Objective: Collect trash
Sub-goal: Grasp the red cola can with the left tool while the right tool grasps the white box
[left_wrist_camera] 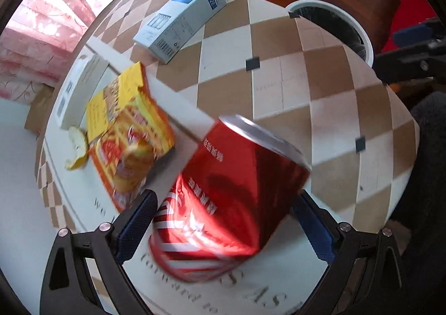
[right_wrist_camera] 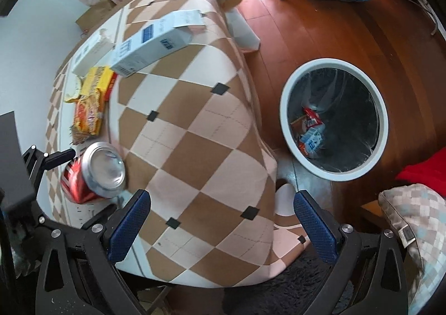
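Observation:
A dented red soda can (left_wrist_camera: 231, 198) lies tilted on the checked tablecloth (left_wrist_camera: 278, 86), between the blue pads of my left gripper (left_wrist_camera: 225, 195). The jaws stand wide on either side of it and the can looks blurred. In the right wrist view the same can (right_wrist_camera: 92, 172) shows its silver top, with a left gripper finger (right_wrist_camera: 61, 157) beside it. My right gripper (right_wrist_camera: 222, 195) hangs open and empty over the table's near edge. A white-rimmed trash bin (right_wrist_camera: 334, 62) with a black liner stands on the wooden floor to the right and holds some wrappers.
Behind the can lie a yellow-orange snack package (left_wrist_camera: 131, 142), a piece of peel (left_wrist_camera: 76, 150), a flat white box (left_wrist_camera: 80, 86) and a white-and-blue carton (left_wrist_camera: 181, 25). The bin rim (left_wrist_camera: 315, 4) shows past the table's far side. A checked pillow (right_wrist_camera: 418, 225) lies at the right.

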The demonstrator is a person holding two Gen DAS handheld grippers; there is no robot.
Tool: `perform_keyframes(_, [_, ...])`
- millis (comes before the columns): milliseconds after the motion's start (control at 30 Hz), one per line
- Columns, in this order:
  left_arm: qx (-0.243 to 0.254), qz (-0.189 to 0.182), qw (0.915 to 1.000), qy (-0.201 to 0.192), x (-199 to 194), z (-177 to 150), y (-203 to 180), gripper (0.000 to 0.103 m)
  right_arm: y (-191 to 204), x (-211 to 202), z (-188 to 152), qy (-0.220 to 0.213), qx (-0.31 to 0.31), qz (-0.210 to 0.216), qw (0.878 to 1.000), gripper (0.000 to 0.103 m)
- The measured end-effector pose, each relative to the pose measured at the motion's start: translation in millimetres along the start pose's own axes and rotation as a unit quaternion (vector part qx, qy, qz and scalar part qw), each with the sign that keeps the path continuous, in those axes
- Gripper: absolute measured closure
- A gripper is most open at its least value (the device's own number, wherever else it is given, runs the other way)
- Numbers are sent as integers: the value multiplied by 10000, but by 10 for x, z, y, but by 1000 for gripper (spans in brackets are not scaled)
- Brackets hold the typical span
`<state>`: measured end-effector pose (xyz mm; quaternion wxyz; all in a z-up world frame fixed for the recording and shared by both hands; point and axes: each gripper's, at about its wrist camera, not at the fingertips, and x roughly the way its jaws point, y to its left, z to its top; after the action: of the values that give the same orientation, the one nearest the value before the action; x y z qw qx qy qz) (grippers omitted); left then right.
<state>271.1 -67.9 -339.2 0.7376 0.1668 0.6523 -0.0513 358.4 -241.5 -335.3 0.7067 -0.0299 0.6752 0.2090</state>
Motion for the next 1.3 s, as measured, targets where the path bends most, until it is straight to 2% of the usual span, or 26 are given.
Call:
perform_keyframes(100, [-370, -170, 9990, -187, -22, 26, 66, 26, -37, -9, 30, 0, -1, -34, 10000, 0])
perform_keyframes(167, [-812, -285, 9960, -244, -43, 11, 155, 32, -15, -25, 77, -3, -64, -75, 10000, 0])
perform_keyframes(200, [-1072, -309, 9934, -269, -55, -16, 202, 47, 12, -39, 118, 3, -132, -61, 9999, 0])
perform_keyframes(233, [-1446, -277, 9888, -248, -54, -54, 290, 49, 51, -53, 166, 9, -234, -62, 9997, 0])
perform_keyframes(300, [-2245, -382, 9734, -258, -69, -174, 469, 50, 177, -81, 304, 23, -551, -151, 9984, 0])
perform_keyframes(333, [-2645, -409, 9630, -322, -95, -254, 540, 51, 277, -91, 409, 32, -801, -228, 9965, 0])
perform_keyframes(400, [-3195, -208, 9464, -422, -162, -394, 639, 53, 500, -83, 626, 92, -1343, -406, 9901, 0])
perform_keyframes(467, [-3807, -267, 9227, -550, -214, -564, 751, 54, 721, -59, 836, 91, -1874, -617, 9803, 0])
perform_keyframes(500, [-4001, -293, 9141, -581, -225, -621, 783, 54, 871, -21, 955, 113, -2237, -777, 9715, 0])
perform_keyframes(567, [-4217, -344, 9042, -588, -197, -691, 836, 55, 1082, 65, 1136, 190, -2746, -1005, 9561, 0])
perform_keyframes(667, [-4269, -334, 9016, -609, -187, -753, 887, 57, 1370, 283, 1377, 386, -3384, -1283, 9314, 0])
perform_keyframes(700, [-4284, -325, 9010, -608, -206, -748, 858, 57, 1477, 385, 1439, 425, -3676, -1452, 9176, 0])
perform_keyframes(800, [-4285, -239, 9013, -594, -190, -757, 882, 57, 1670, 623, 1498, 595, -4247, -1713, 8870, 0])
perform_keyframes(900, [-4261, -179, 9027, -575, -192, -746, 887, 57, 1749, 805, 1558, 730, -4397, -1820, 8765, 1])
perform_keyframes(933, [-4246, -151, 9034, -574, -184, -732, 896, 57, 1756, 829, 1585, 732, -4402, -1837, 8759, 6])
perform_keyframes(967, [-4239, -126, 9038, -574, -171, -712, 912, 57, 1762, 843, 1607, 777, -4383, -1787, 8774, 24])
perform_keyframes(1067, [-4263, -72, 9026, -587, -165, -717, 928, 58, 1773, 826, 1663, 901, -4120, -1436, 8953, 48])
perform_keyframes(1167, [-4287, 13, 9015, -590, -164, -729, 947, 58, 1697, 784, 1660, 1074, -3810, -1264, 9096, 57])
perform_keyframes(1300, [-4320, 109, 8999, -578, -180, -774, 948, 60, 1457, 661, 1510, 1346, -3040, -888, 9389, 61])
